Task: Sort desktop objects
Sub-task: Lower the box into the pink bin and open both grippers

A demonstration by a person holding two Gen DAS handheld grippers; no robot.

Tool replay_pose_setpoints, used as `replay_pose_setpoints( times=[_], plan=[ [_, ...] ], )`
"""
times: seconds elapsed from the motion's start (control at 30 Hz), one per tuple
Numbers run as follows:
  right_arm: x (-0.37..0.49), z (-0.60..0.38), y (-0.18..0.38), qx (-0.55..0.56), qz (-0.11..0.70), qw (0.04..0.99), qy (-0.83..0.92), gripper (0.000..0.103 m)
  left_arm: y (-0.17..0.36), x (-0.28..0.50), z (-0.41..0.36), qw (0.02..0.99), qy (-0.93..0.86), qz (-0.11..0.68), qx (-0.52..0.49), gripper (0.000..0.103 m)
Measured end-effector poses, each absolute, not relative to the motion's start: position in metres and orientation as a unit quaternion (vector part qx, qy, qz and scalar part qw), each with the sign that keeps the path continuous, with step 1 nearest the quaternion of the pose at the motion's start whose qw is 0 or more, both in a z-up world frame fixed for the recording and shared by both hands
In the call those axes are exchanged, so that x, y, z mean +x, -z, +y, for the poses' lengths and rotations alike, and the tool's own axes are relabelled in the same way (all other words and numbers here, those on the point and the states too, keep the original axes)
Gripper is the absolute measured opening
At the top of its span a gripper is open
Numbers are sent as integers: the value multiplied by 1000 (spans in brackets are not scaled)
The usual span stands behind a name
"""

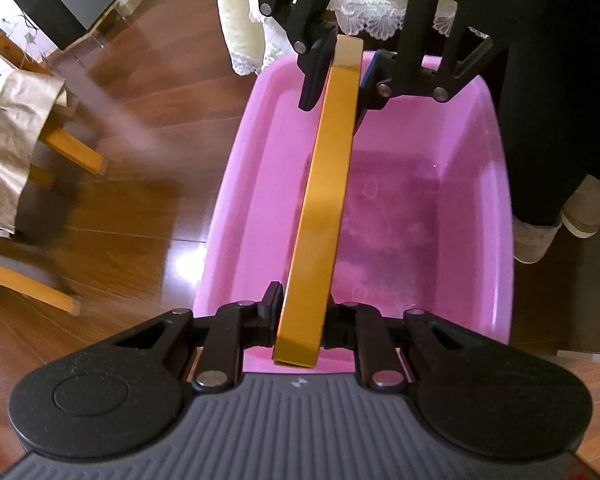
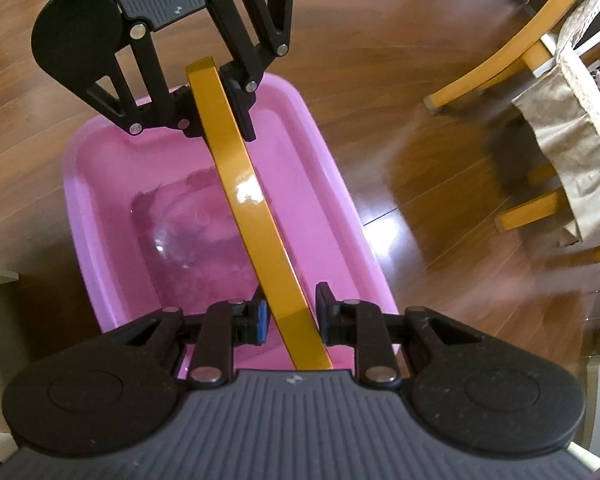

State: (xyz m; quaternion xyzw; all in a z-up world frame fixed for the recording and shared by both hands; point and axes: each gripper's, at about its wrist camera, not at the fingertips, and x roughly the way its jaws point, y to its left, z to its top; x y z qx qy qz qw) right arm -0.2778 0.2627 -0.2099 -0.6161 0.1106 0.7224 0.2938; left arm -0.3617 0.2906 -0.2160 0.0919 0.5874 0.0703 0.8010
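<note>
A long orange metal bar (image 1: 324,200) (image 2: 256,208) hangs level over an open pink plastic tub (image 1: 240,200) (image 2: 96,200) that stands on the wooden floor. My left gripper (image 1: 302,306) (image 2: 220,116) is shut on one end of the bar. At the opposite end, my right gripper (image 2: 290,310) (image 1: 342,80) holds the bar between its pads, one of which is blue (image 2: 262,316). The two grippers face each other across the tub. Nothing solid shows in the tub's glossy bottom.
A wooden chair with a beige cloth cover (image 1: 20,140) (image 2: 560,140) stands on the floor beside the tub. A lace tablecloth (image 1: 252,20) hangs down behind it. A person's dark-trousered leg and slippers (image 1: 540,236) are close to the tub's other side.
</note>
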Motion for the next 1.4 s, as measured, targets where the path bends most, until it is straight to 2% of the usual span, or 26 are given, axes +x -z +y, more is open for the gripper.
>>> replay_pose_setpoints(
  times=[0.5, 0.7, 0.73, 0.83, 0.93, 1.1, 1.4],
  plan=[
    [-274, 269, 240, -621, 111, 299, -716, 20, 249, -353, 306, 787, -80, 607, 78, 24],
    [-275, 274, 253, -631, 111, 308, -703, 21, 258, -352, 308, 774, -94, 620, 82, 30],
    [-274, 275, 253, -632, 113, 309, -702, 21, 258, -353, 307, 774, -93, 621, 82, 35],
    [-272, 277, 252, -628, 118, 314, -703, 21, 257, -354, 306, 776, -94, 619, 77, 36],
    [-272, 277, 249, -625, 115, 319, -703, 22, 255, -354, 307, 778, -102, 615, 77, 36],
    [-273, 274, 240, -619, 95, 329, -706, 31, 246, -358, 307, 786, -114, 603, 70, 36],
    [-270, 271, 227, -609, 57, 364, -702, 36, 233, -364, 305, 797, -155, 580, 66, 37]
  ],
)
